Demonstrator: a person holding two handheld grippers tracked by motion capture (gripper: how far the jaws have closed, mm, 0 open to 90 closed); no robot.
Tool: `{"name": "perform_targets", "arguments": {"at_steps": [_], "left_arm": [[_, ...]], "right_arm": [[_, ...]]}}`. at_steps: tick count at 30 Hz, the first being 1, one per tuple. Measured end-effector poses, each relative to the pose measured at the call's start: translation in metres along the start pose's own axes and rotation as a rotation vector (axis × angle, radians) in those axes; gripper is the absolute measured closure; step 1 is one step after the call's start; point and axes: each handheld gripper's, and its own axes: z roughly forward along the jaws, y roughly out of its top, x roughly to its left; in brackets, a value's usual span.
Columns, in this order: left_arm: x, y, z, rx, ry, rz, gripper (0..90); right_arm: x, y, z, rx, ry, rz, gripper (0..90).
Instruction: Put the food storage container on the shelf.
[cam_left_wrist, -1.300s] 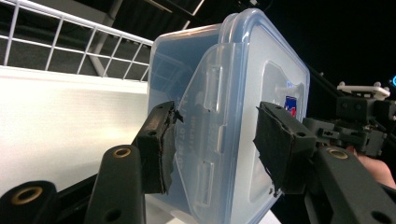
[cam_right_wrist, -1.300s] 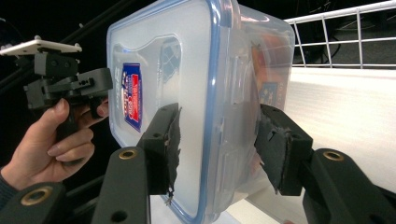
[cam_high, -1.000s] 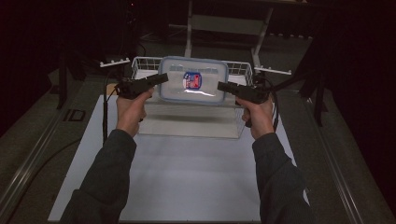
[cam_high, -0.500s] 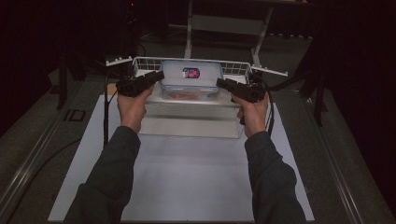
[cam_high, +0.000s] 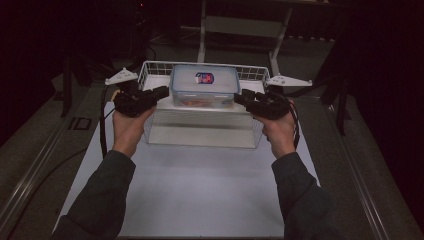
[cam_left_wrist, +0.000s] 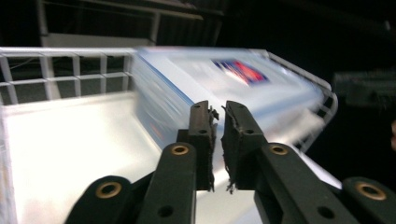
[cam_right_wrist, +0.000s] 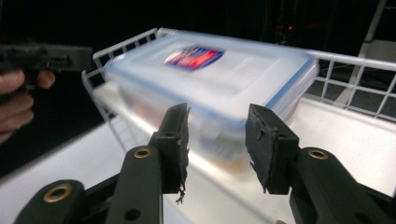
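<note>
Box (cam_high: 204, 86) with a blue-rimmed lid sits in the wire basket (cam_high: 150, 69) at upper centre, flanked by both grippers as if just set down: left gripper (cam_left_wrist: 217, 140) fingers nearly pressed together, right gripper (cam_right_wrist: 219, 144) fingers spread, neither pinching it

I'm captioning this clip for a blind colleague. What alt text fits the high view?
A clear lidded container with a red-and-blue label sits in a white wire basket on a white table. A person's hands hold the left tool and the right tool at either end of the container.
</note>
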Motion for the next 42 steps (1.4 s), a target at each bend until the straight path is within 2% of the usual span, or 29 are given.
{"name": "perform_targets", "arguments": {"at_steps": [1,2,3,4,5,6,7,8,11,13,15,16,17,18,20,21,22,25,26,30,33,39,42], "left_arm": [[0.000,0.000,0.000,0.000,0.000,0.000,82.1],[-0.007,-0.005,-0.004,0.020,-0.011,0.031,82.1],[-0.007,-0.005,-0.004,0.020,-0.011,0.031,81.5],[-0.014,-0.009,-0.008,0.047,-0.009,0.073,80.0],[-0.014,-0.009,-0.008,0.047,-0.009,0.073,79.2],[-0.021,-0.013,-0.012,0.065,-0.007,0.111,78.2],[-0.021,-0.013,-0.012,0.065,-0.007,0.111,76.8],[-0.027,-0.017,-0.017,0.087,-0.003,0.141,75.0],[-0.032,-0.021,-0.023,0.110,0.001,0.158,70.0],[-0.037,-0.030,-0.031,0.150,0.014,0.180,66.1],[-0.039,-0.034,-0.033,0.161,0.019,0.189,61.7],[-0.041,-0.043,-0.037,0.189,0.034,0.214,60.0],[-0.041,-0.043,-0.037,0.189,0.034,0.214,58.5],[-0.042,-0.052,-0.041,0.210,0.038,0.221,56.8],[-0.042,-0.059,-0.045,0.220,0.048,0.218,53.3],[-0.042,-0.059,-0.045,0.220,0.048,0.218,52.1],[-0.042,-0.066,-0.049,0.221,0.052,0.206,50.9],[-0.042,-0.070,-0.052,0.221,0.057,0.198,48.5],[-0.043,-0.077,-0.056,0.225,0.069,0.197,46.1],[-0.045,-0.097,-0.068,0.242,0.108,0.220,43.1],[-0.044,-0.107,-0.076,0.241,0.120,0.220,41.4],[-0.038,-0.133,-0.091,0.229,0.142,0.198,39.8],[-0.036,-0.139,-0.095,0.221,0.143,0.185,39.5]], "right_arm": [[0.004,-0.002,-0.002,0.012,0.010,-0.018,59.1],[0.008,-0.004,-0.003,0.025,0.012,-0.039,59.0],[0.012,-0.006,-0.004,0.041,0.010,-0.063,58.9],[0.016,-0.009,-0.006,0.053,0.010,-0.082,58.5],[0.019,-0.011,-0.007,0.064,0.014,-0.100,57.6],[0.022,-0.013,-0.008,0.071,0.018,-0.111,56.3],[0.022,-0.013,-0.008,0.071,0.018,-0.111,56.3],[0.029,-0.018,-0.011,0.092,0.017,-0.145,54.3],[0.036,-0.025,-0.015,0.111,0.026,-0.166,53.3],[0.043,-0.035,-0.019,0.132,0.034,-0.184,51.5],[0.045,-0.039,-0.021,0.139,0.027,-0.195,50.9],[0.049,-0.047,-0.024,0.168,0.001,-0.229,49.5],[0.049,-0.047,-0.024,0.168,0.001,-0.229,49.5],[0.053,-0.055,-0.027,0.191,-0.021,-0.267,48.5],[0.054,-0.063,-0.030,0.206,-0.030,-0.286,47.0],[0.054,-0.063,-0.030,0.206,-0.030,-0.286,47.0],[0.054,-0.074,-0.035,0.217,-0.028,-0.276,46.6],[0.054,-0.077,-0.036,0.217,-0.027,-0.271,45.9],[0.052,-0.091,-0.044,0.216,-0.038,-0.250,45.2],[0.048,-0.106,-0.056,0.216,-0.041,-0.220,43.7],[0.045,-0.117,-0.065,0.215,-0.044,-0.200,42.6],[0.041,-0.137,-0.079,0.208,-0.050,-0.147,41.0],[0.040,-0.143,-0.082,0.207,-0.052,-0.128,40.5]]}}
